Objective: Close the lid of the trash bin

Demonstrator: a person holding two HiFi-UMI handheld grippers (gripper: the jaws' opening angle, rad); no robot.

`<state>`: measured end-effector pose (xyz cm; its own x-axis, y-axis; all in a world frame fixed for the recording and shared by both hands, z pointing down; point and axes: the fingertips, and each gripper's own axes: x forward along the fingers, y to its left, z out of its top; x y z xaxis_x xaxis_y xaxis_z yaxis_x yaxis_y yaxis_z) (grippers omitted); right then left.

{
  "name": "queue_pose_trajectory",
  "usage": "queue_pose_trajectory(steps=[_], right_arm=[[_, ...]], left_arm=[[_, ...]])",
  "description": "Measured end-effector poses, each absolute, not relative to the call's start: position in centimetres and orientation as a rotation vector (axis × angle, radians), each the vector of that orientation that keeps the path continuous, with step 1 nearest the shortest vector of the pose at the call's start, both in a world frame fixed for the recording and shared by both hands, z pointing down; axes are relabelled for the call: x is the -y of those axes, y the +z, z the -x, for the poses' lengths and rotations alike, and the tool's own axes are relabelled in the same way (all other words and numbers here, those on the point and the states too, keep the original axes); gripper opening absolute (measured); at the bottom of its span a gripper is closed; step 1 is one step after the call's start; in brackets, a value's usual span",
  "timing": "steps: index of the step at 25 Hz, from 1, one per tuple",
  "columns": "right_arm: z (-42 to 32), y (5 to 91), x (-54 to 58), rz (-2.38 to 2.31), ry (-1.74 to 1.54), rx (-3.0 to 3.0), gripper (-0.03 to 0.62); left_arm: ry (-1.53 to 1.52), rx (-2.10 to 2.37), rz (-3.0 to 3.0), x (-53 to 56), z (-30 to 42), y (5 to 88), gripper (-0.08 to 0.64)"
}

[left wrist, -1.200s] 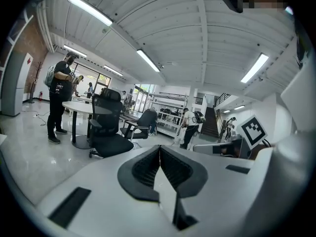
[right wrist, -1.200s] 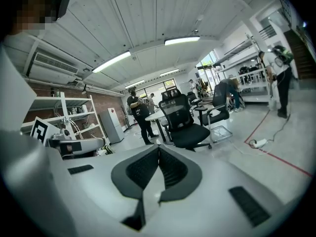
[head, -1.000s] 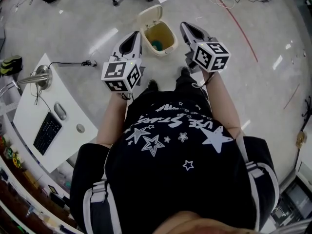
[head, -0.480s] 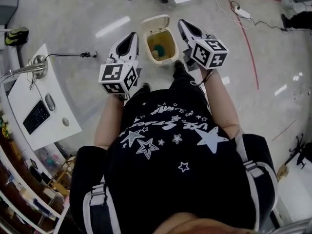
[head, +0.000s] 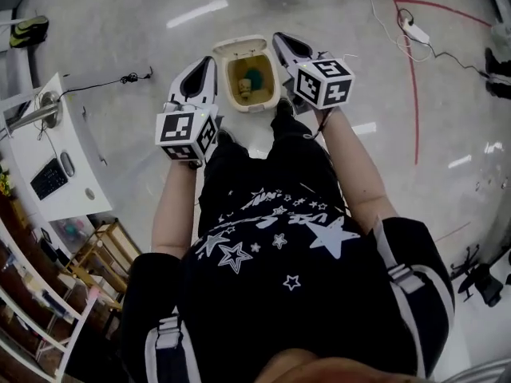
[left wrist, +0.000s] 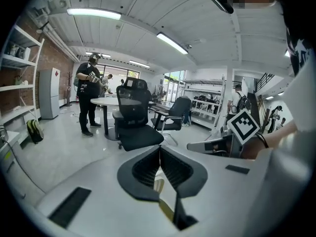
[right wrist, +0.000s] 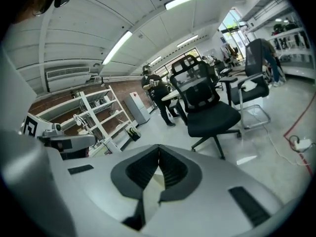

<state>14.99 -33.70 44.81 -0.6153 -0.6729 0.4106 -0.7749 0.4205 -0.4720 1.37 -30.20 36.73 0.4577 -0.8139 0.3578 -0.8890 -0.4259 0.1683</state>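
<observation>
In the head view a cream trash bin [head: 265, 94] stands on the floor just ahead of my feet. Its lid [head: 238, 47] is tipped open at the far side. A teal item and a yellowish item lie inside. My left gripper [head: 205, 61] hangs to the left of the bin and my right gripper [head: 279, 37] to its right, both above the floor and apart from the bin. In the left gripper view the left gripper [left wrist: 159, 147] has its jaws pressed together with nothing between them. The right gripper [right wrist: 158, 146] looks the same in its own view.
A white desk [head: 32, 154] with a keyboard stands at the left, wooden shelves [head: 84, 274] below it. A cable [head: 120, 78] and a power strip [head: 416, 29] lie on the floor, with red tape [head: 415, 94] at the right. Black office chairs [left wrist: 134, 120] and a standing person [left wrist: 89, 100] are ahead.
The bin has come closer to my body and now lies between the two grippers. Both grippers kept their spread and stayed shut.
</observation>
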Motion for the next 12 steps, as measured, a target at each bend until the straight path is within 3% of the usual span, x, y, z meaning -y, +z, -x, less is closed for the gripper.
queue_pose_trajectory(steps=[12], right_arm=[[-12.9,55.6,39.2,-1.127,1.04,2.414,0.008]], left_arm=[[0.4,1.525,-2.204,36.1,-0.7,46.5,0.012]])
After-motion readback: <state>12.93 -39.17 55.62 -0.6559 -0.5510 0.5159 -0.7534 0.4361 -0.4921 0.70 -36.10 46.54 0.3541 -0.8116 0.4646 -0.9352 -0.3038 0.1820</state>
